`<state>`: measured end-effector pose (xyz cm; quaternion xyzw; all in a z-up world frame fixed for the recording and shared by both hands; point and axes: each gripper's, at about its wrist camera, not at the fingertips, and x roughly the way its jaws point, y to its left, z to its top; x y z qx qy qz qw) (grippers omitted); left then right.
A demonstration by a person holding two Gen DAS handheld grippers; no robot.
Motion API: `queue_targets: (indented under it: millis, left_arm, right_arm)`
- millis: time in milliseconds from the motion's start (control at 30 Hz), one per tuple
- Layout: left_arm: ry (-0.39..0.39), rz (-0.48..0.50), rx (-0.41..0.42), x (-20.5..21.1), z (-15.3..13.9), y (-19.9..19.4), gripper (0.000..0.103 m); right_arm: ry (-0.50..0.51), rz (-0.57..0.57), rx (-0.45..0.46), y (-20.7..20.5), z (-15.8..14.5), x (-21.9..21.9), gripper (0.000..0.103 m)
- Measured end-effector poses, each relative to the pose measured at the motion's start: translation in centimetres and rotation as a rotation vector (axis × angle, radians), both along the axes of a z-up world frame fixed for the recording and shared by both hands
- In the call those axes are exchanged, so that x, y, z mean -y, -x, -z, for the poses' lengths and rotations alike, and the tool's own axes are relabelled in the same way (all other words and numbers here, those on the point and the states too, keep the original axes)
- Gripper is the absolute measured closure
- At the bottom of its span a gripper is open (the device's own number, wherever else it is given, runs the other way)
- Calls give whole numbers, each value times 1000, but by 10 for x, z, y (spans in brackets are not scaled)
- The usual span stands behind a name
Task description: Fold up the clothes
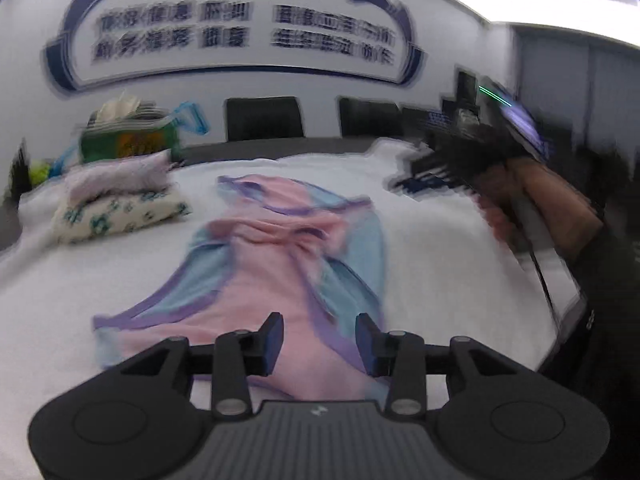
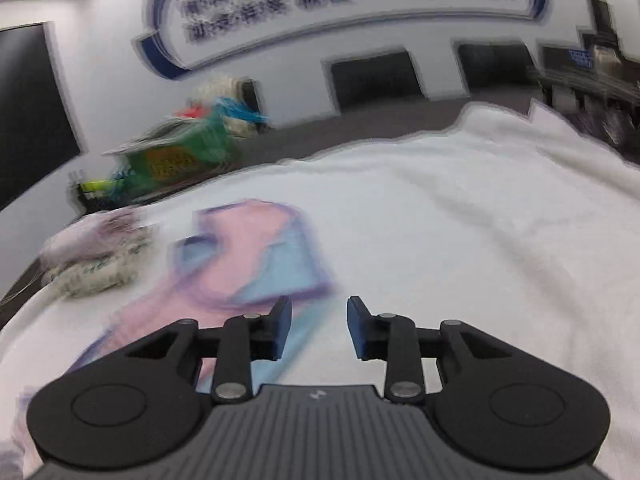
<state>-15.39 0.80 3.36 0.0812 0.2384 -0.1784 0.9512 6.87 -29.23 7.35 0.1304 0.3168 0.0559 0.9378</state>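
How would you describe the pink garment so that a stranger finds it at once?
Look at the white cloth covering the table. In its middle lies the garment, spread loose, pink with blue panels and purple edging. The pile to its left is folded and floral; this piece is not.

Right tongs parted, empty, over pink-blue garment, white cloth
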Motion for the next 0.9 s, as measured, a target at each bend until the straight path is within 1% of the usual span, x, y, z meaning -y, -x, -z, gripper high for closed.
queue_targets:
  millis: [67, 100, 133, 167, 200, 233, 267, 333, 367, 400, 433, 533, 600, 633, 667, 700, 733, 767, 800, 833, 867, 900]
  left_arm:
    - [-82, 50, 15, 29, 8, 10, 58]
    - [-98, 62, 18, 33, 11, 11, 58]
    - [-111, 71, 10, 35, 13, 10, 67]
    - [-119, 72, -9, 35, 17, 4, 98]
    - [-121, 64, -33, 31, 21, -1, 100]
    - [-113, 50, -41, 25, 21, -6, 101]
    - [-103, 35, -45, 18, 22, -11, 101]
    - [-93, 15, -26, 7, 16, -18, 101]
    - [-85, 12, -17, 2, 12, -21, 102]
    - [-63, 20, -14, -3, 7, -24, 102]
    - [-40, 40, -18, -6, 3, -25, 102]
    - [-33, 115, -21, -1, 2, -16, 102]
    - [-41, 173, -50, 6, 10, -15, 102]
    - [-29, 195, -69, 6, 13, -15, 101]
    - [-13, 215, -89, 5, 15, -15, 101]
    - [19, 224, -117, 0, 15, -18, 100]
    - [51, 230, -142, -6, 13, -22, 97]
    - [80, 235, -163, -13, 9, -30, 93]
    - [89, 227, -173, -18, 5, -39, 89]
    - [78, 205, -166, -22, 0, -47, 82]
    - [52, 169, -149, -24, -6, -58, 76]
    - [22, 130, -130, -26, -11, -70, 73]
  right_arm:
    - [-83, 8, -95, -45, 17, 10, 70]
    - [-117, -9, -125, -57, 23, 10, 70]
    - [-132, -39, -137, -67, 28, 8, 70]
    - [-134, -37, -125, -69, 31, 4, 70]
    - [-135, -35, -115, -70, 33, 1, 77]
    - [-131, -33, -114, -68, 34, -1, 102]
    - [-126, -31, -112, -65, 35, -3, 101]
    - [-97, -6, -71, -52, 33, -2, 102]
    - [-78, 15, -45, -43, 30, 1, 102]
    - [-71, 68, -6, -28, 26, 11, 102]
    - [-82, 119, 30, -12, 22, 25, 102]
    - [-73, 276, 113, 47, 12, 66, 102]
    - [-36, 380, 122, 98, 15, 89, 102]
    - [-14, 433, 121, 123, 18, 99, 102]
    - [7, 488, 118, 149, 21, 108, 102]
    - [26, 546, 106, 174, 26, 115, 102]
    - [30, 578, 87, 195, 31, 118, 102]
    - [32, 571, 56, 209, 36, 119, 102]
    - [34, 564, 26, 223, 41, 119, 101]
    - [38, 555, 3, 236, 44, 118, 99]
    - [55, 540, 43, 240, 35, 115, 99]
    - [73, 525, 82, 244, 26, 112, 98]
